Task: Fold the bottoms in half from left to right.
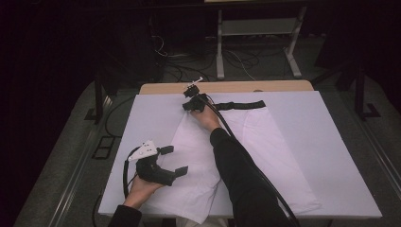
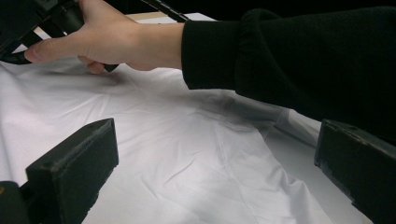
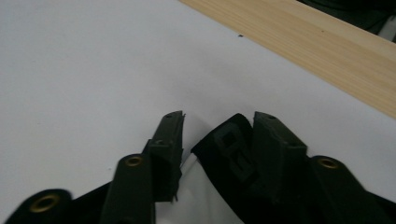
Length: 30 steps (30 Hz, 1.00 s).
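Garment (image 1: 246,151), one white piece with one black strap (image 1: 243,105): right claw (image 1: 194,105) clamps strap end, left claw (image 1: 173,161) gapes.

The desk (image 1: 227,87) has a pale wooden top, bare only as a strip along its far edge. A white board (image 1: 331,161) lies flat on it and covers nearly all the rest, reaching the near edge and both sides. A white garment (image 1: 198,161) lies spread on the board, running from near the far middle down to the near edge, where part of it hangs over. A black strap (image 1: 243,105) lies along the garment's far end, flat on the board and parallel to the wooden strip.
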Each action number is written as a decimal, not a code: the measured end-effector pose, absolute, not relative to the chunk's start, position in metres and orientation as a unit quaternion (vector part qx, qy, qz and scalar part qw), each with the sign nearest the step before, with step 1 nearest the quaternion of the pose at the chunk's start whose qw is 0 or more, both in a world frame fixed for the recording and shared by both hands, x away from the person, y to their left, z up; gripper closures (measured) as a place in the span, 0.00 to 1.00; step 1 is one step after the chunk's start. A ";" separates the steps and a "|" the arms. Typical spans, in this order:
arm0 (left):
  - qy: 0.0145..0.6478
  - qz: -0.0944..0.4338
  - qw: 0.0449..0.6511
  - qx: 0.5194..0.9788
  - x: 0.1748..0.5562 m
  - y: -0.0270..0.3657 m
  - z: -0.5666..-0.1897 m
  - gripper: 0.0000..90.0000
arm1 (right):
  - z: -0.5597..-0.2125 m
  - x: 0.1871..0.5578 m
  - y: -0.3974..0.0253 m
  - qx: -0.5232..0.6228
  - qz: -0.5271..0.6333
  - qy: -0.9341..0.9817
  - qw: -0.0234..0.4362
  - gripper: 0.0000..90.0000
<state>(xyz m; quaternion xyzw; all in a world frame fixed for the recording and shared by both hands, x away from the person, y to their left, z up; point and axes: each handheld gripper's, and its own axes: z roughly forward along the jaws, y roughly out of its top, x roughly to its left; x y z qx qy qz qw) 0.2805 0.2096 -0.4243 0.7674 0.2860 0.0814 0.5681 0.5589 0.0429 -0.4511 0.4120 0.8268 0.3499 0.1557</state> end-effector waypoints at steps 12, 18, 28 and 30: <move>0.296 0.091 0.563 0.766 0.279 0.214 -0.423 0.00 | -0.444 0.553 0.042 0.425 0.347 0.823 0.148 0.94; 0.321 0.095 0.558 0.760 0.277 0.224 -0.421 0.00 | -0.441 0.548 0.036 0.430 0.359 0.817 0.138 0.95; 0.384 0.080 0.519 0.760 0.274 0.245 -0.417 0.00 | -0.436 0.537 0.030 0.420 0.376 0.812 0.152 0.95; 0.389 0.074 0.512 0.762 0.274 0.248 -0.417 0.00 | -0.436 0.535 0.028 0.421 0.382 0.809 0.150 0.95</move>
